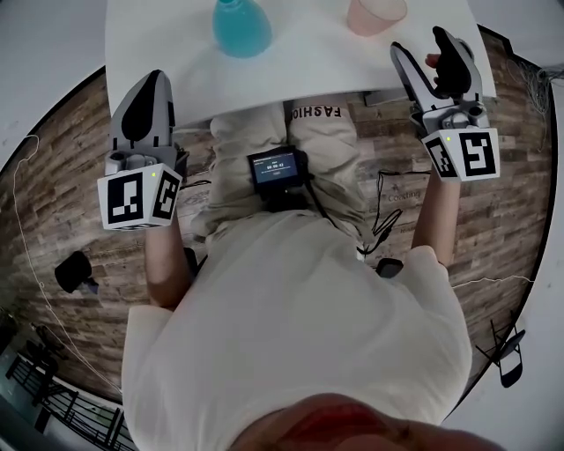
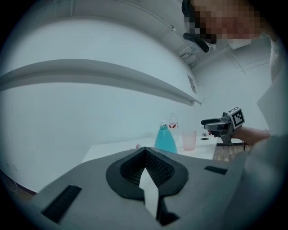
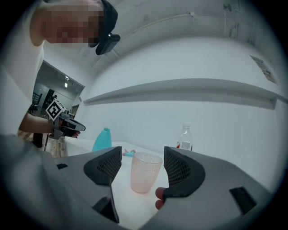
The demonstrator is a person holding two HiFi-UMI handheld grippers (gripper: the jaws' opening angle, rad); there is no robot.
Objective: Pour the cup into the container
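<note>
One pink cup (image 3: pixel 145 172), one blue container (image 1: pixel 241 26) and one bottle (image 3: pixel 185 138) are counted. The right gripper (image 1: pixel 419 44) is held wide and the left gripper (image 2: pixel 145 150) closed, empty.

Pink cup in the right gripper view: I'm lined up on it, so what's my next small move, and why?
Probably ease the right gripper forward until the pink cup sits between its jaws, then close. The jaws stand apart, and the cup stands upright on the white table, framed by them but ahead and untouched.

Cool, even light with faint shadows, fisheye bending and dark corners; the cup (image 3: pixel 145 172) looks sharp.
</note>
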